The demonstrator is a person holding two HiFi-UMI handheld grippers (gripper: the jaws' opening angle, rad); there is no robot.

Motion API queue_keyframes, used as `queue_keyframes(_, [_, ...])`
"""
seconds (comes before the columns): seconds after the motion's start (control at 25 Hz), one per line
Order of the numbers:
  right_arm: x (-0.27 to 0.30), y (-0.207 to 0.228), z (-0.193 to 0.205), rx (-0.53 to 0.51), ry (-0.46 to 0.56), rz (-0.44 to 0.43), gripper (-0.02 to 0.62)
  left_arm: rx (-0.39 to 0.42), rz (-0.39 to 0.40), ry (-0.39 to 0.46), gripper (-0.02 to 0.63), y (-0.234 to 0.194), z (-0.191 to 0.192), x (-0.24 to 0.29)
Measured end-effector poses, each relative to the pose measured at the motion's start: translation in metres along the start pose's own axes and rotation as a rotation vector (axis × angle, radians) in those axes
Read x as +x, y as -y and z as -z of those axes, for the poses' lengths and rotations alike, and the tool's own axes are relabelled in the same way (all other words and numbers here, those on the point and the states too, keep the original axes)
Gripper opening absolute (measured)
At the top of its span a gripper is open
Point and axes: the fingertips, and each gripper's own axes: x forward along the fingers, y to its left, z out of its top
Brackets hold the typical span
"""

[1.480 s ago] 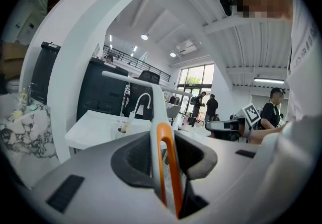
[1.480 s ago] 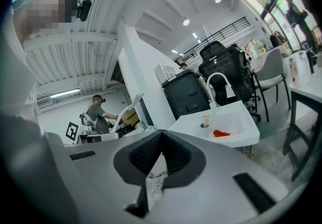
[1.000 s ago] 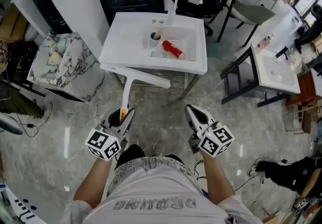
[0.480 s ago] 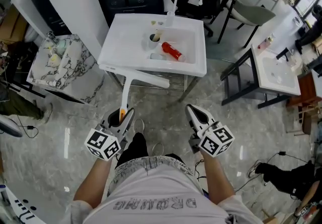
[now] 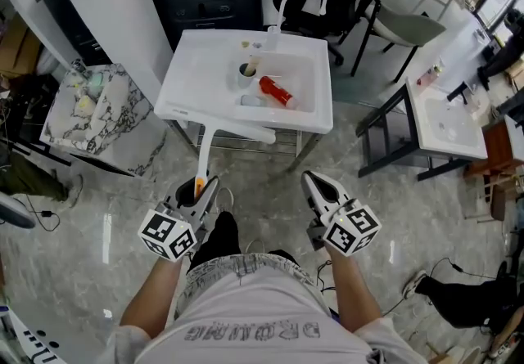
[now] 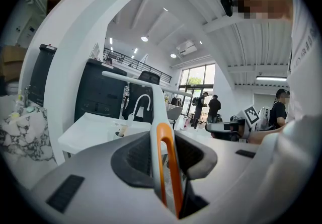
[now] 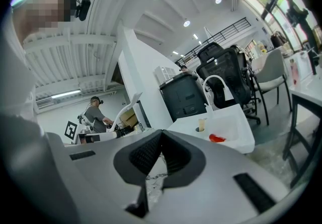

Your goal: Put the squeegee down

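Below the white sink (image 5: 196, 68), at about 7 o'clock in the head view, the left gripper (image 5: 199, 188) holds the squeegee (image 5: 205, 150) up off the floor. The squeegee has a slim white handle that runs from the jaws toward 12 o'clock. It ends in a long white blade bar (image 5: 237, 127) set crosswise, with its right end dipping toward 4 o'clock. In that view the blade bar overlaps the near edge of the sink and the frame beneath it. Whether it touches either cannot be told.

At the grip end the handle carries a bright orange loop (image 6: 166, 160). In the left gripper view the squeegee (image 6: 160, 102) stands upright between the two dark ribbed pads, the loop in front and the white handle rising beyond it to the crossbar. The left gripper (image 6: 163, 142) has its jaws drawn in to a narrow gap and clamped on that handle, one pad on each side of it.

The right gripper (image 5: 313, 181) is at about 5 o'clock, well apart from the squeegee and pointing toward 11 o'clock. In its own view the right gripper (image 7: 161, 135) has its jaws brought together, the tips meeting, and nothing between the pads.

A red bottle (image 5: 277, 91) lies in the sink's basin at 12 o'clock.
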Motion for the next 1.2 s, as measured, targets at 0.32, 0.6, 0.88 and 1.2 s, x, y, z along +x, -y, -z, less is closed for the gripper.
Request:
queue_keyframes(0.32, [0.023, 0.015, -0.002, 0.007, -0.001, 0.016, 0.008, -0.005, 0.016, -0.011, 0.12, -0.022, -0.002, 0.024])
queue_keyframes(0.6, [0.063, 0.025, -0.01, 0.017, -0.009, 0.025, 0.008, -0.018, 0.024, -0.024, 0.12, -0.059, -0.011, 0.044])
queue_keyframes(0.88, [0.119, 0.032, -0.014, 0.025, -0.036, 0.028, 0.008, -0.041, 0.027, -0.04, 0.12, -0.11, -0.017, 0.066])
queue_keyframes(1.2, [0.186, 0.044, -0.033, 0.023, -0.054, 0.042, 0.008, -0.051, 0.046, -0.064, 0.12, -0.168, -0.033, 0.103])
